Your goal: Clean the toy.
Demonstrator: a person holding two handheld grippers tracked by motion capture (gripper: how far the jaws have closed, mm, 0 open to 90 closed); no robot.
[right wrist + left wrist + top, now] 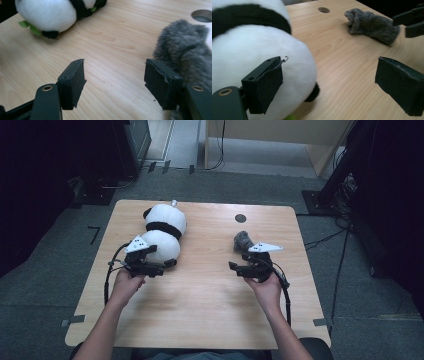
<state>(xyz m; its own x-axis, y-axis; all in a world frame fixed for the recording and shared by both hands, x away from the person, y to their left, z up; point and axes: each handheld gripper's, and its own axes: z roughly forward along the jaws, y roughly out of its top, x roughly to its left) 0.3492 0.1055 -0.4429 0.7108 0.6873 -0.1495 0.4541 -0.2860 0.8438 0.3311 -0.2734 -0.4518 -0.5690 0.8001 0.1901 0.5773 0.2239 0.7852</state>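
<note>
Claws: left claw (167, 265) open beside panda plush (162, 232) | right claw (235, 267) open beside grey sock (243, 240)

Two black grippers are seen, the left gripper (169, 264) and the right gripper (233, 266), each topped by a grey three-cornered plate and trailed by a black cable. Brass-ringed screw holes are set behind flat black pads (72, 82). Forearms are bare.
</note>
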